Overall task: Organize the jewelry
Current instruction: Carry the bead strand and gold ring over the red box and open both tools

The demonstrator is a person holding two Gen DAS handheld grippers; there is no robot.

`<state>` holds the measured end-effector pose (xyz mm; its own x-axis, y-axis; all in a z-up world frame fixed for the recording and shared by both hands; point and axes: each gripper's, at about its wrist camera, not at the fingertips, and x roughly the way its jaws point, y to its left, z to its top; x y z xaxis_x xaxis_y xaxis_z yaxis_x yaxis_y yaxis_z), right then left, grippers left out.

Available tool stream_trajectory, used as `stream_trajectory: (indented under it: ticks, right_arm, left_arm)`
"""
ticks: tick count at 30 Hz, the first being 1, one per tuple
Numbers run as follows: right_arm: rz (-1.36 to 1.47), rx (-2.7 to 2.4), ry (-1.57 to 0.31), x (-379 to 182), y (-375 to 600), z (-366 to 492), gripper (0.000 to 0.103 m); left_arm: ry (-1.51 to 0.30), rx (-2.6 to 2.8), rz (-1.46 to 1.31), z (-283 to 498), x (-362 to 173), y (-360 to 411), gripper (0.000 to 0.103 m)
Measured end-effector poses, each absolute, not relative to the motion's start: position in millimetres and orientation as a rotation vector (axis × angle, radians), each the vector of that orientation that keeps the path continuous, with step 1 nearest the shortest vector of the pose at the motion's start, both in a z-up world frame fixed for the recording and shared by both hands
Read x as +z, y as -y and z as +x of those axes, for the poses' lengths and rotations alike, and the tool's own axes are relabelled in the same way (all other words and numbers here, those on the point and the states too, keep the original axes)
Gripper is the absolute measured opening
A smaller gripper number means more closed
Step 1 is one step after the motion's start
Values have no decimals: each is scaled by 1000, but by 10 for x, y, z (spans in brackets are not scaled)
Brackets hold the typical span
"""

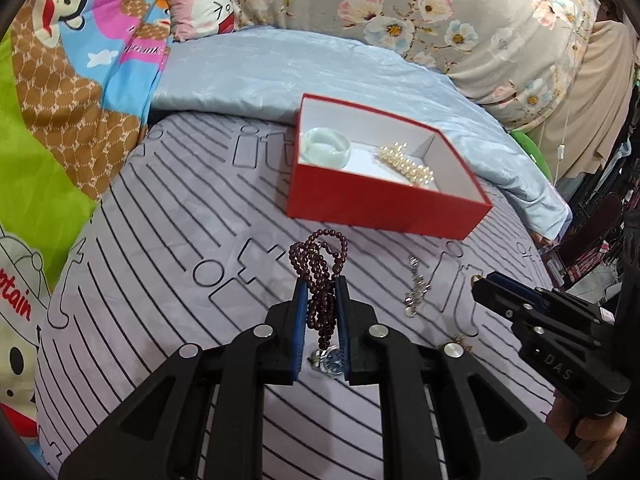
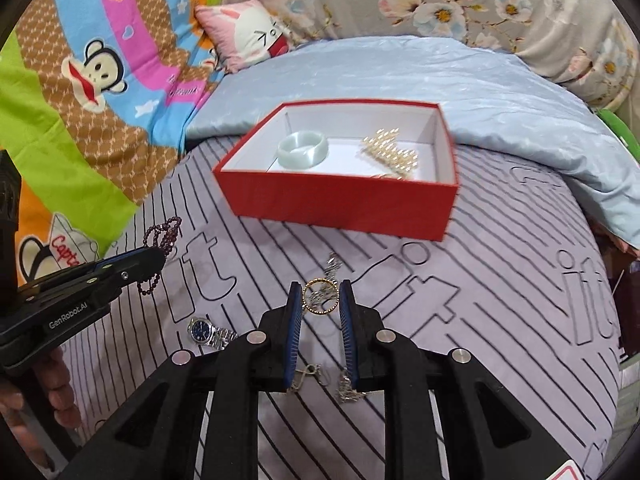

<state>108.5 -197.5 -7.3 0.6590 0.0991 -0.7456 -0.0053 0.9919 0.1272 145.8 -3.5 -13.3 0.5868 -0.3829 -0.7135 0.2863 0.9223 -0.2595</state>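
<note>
A red box (image 1: 380, 208) (image 2: 340, 208) with a white inside stands on the striped bed cover. It holds a pale jade bangle (image 1: 326, 148) (image 2: 303, 149) and a pearl hair piece (image 1: 408, 164) (image 2: 392, 152). My left gripper (image 1: 321, 282) is shut on a dark purple bead bracelet (image 1: 320, 264) and holds it above the cover; it shows at the left of the right wrist view (image 2: 160, 236). My right gripper (image 2: 320, 286) holds a thin gold ring (image 2: 319, 296) between its fingers. A silver chain (image 1: 416, 288) (image 2: 332, 264) lies on the cover.
A silver watch with a blue dial (image 2: 210, 332) (image 1: 332, 360) lies on the cover under my left gripper. More small chains (image 2: 344, 388) lie near my right gripper. A blue quilt (image 1: 260, 72), cartoon blankets and a pink cushion (image 2: 248, 36) lie behind the box.
</note>
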Motion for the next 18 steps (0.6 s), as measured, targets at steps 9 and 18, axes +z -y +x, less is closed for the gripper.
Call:
stream_trajectory:
  ticks: [9,18]
  right_arm:
    - [125,26,-755,357,2257,1186,17]
    - [118,2,-725,491,2458,1693,17]
  left_arm:
    - [-779,-465,-111,1624,263,373,13]
    - [-744,-498,-90,2071,420,785,13]
